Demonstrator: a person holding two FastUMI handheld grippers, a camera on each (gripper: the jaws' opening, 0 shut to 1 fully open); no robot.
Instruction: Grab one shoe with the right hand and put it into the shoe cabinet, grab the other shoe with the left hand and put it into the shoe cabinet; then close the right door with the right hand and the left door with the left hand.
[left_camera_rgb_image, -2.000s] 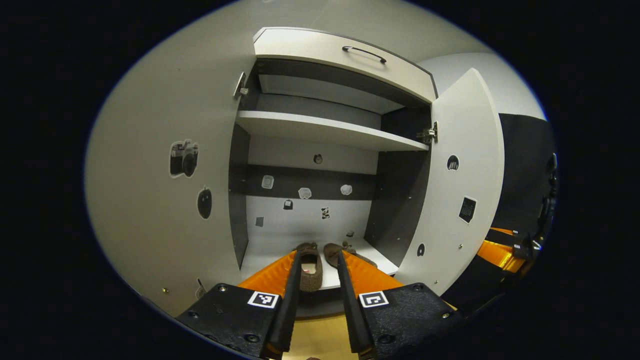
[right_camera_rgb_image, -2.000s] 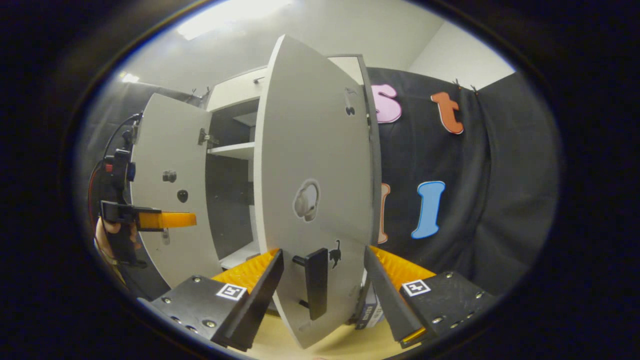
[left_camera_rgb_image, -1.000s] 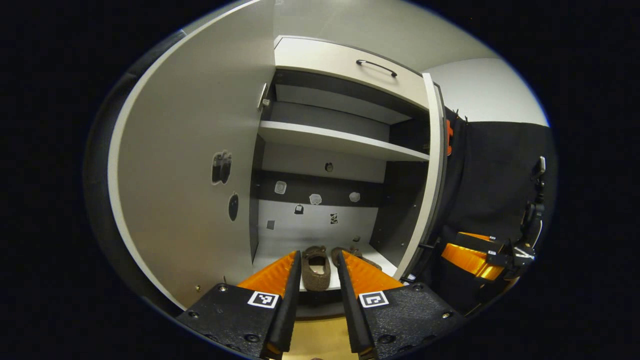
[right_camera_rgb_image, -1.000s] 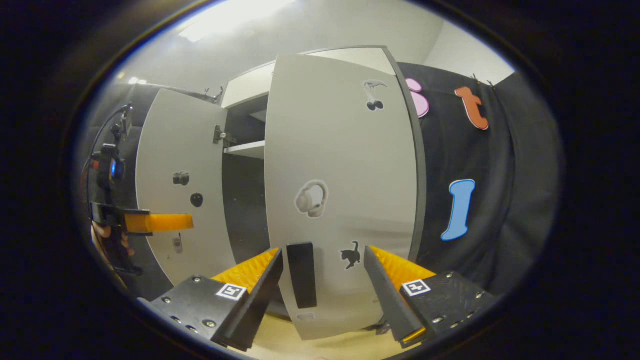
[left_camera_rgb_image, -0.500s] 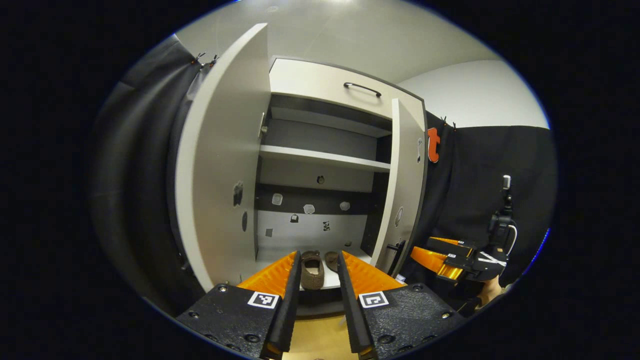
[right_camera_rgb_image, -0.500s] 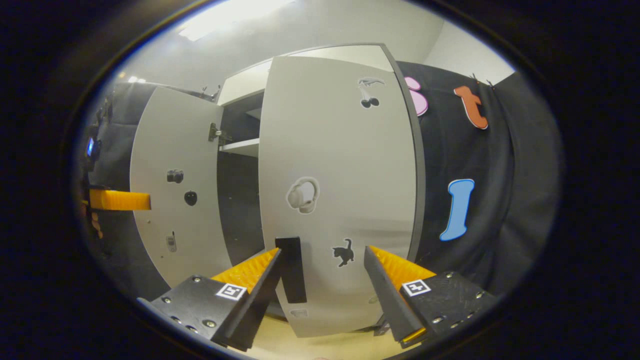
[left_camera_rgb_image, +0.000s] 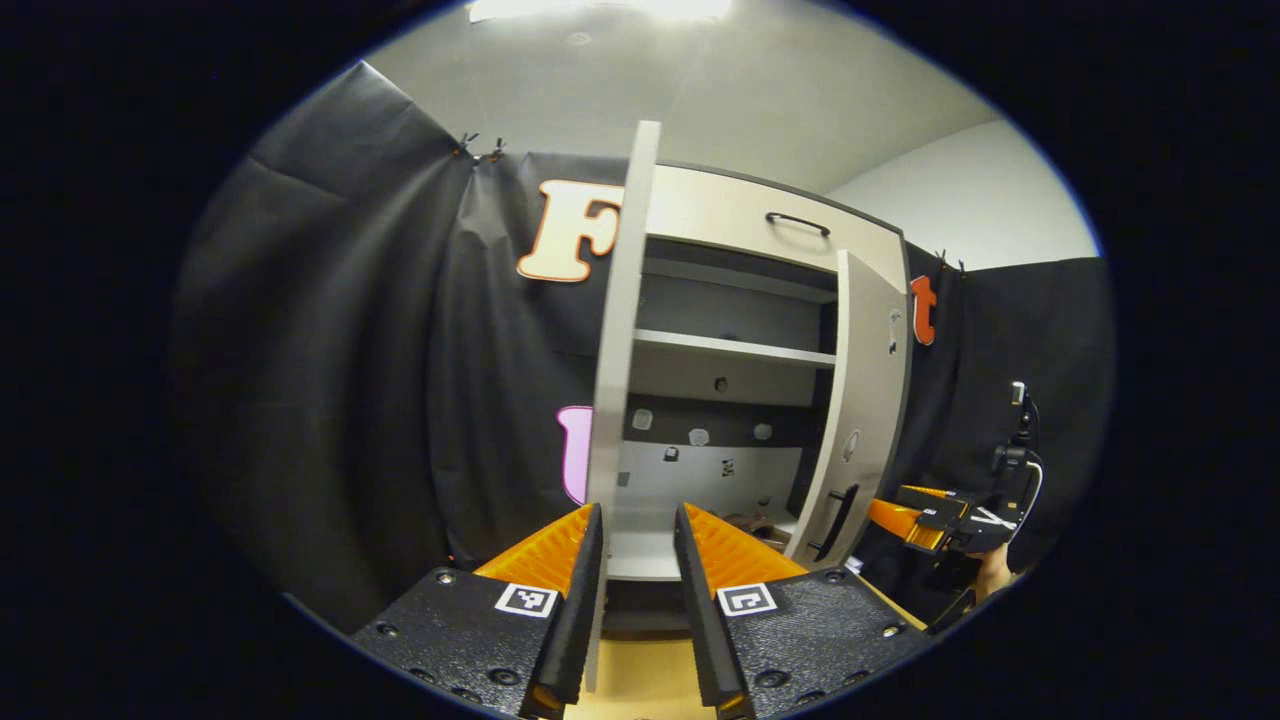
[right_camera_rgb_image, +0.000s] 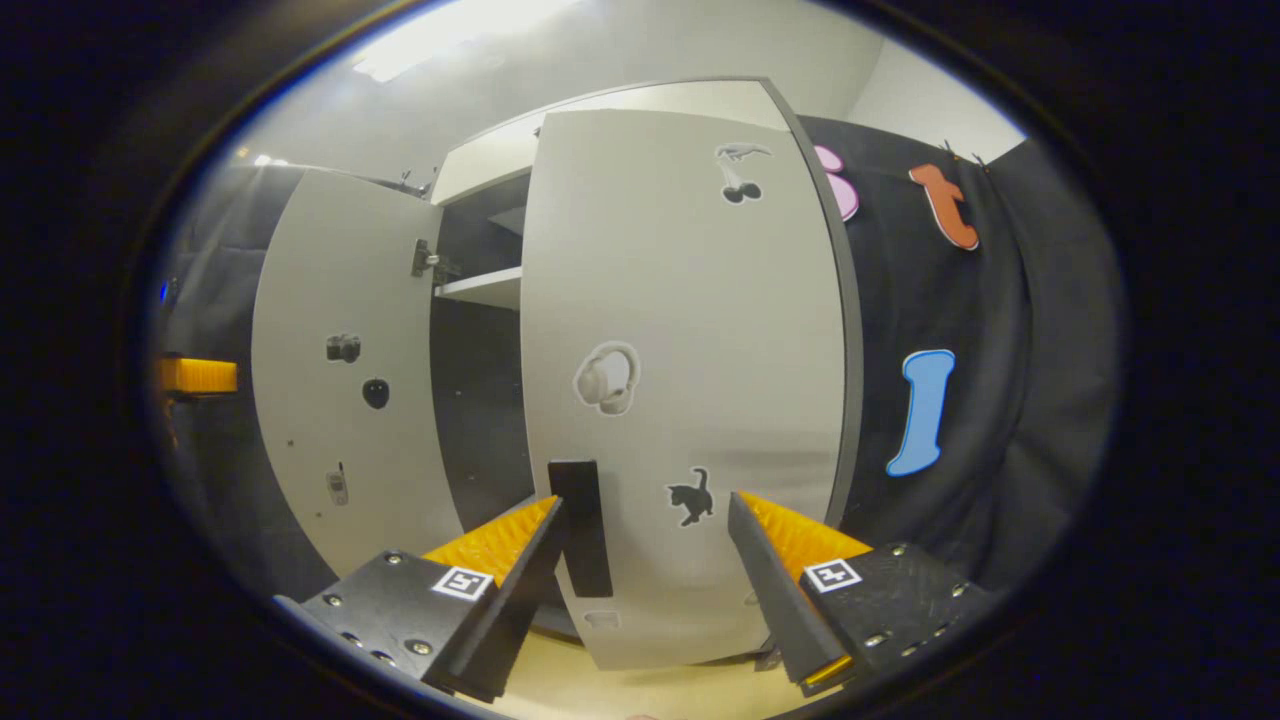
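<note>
Left gripper view puts you at the door-closing stage: a shoe (left_camera_rgb_image: 752, 523) is lying on the bottom shelf (left_camera_rgb_image: 640, 550) of the shoe cabinet (left_camera_rgb_image: 740, 400), partly hidden behind your right-hand finger, and I cannot tell from here whether the second shoe is beside it. Going from the left, the left door (left_camera_rgb_image: 617, 330) is standing edge-on to you, wide open, with its lower edge running down just inside your left gripper (left_camera_rgb_image: 637, 580). Its fingers are spread a little and are pinching nothing; whether the left one is brushing the door edge I cannot tell. Further right, the right door (left_camera_rgb_image: 868, 400) is hanging nearly shut, its black handle (left_camera_rgb_image: 838, 522) facing outward, and your right gripper (left_camera_rgb_image: 915, 510) is hovering just beside that handle.

In the right gripper view, the left door (right_camera_rgb_image: 335, 370) is showing its inner face, well open. To its right a dark gap is separating it from the right door (right_camera_rgb_image: 690, 380). Its handle (right_camera_rgb_image: 581, 528) is sitting just inside the left finger of your right gripper (right_camera_rgb_image: 645, 575), whose fingers are spread wide and gripping nothing.

By my reading, you are finishing the right door. Next you are needing a last push on its face until the gap disappears, then you are getting your left gripper behind the left door and swinging it closed.
</note>
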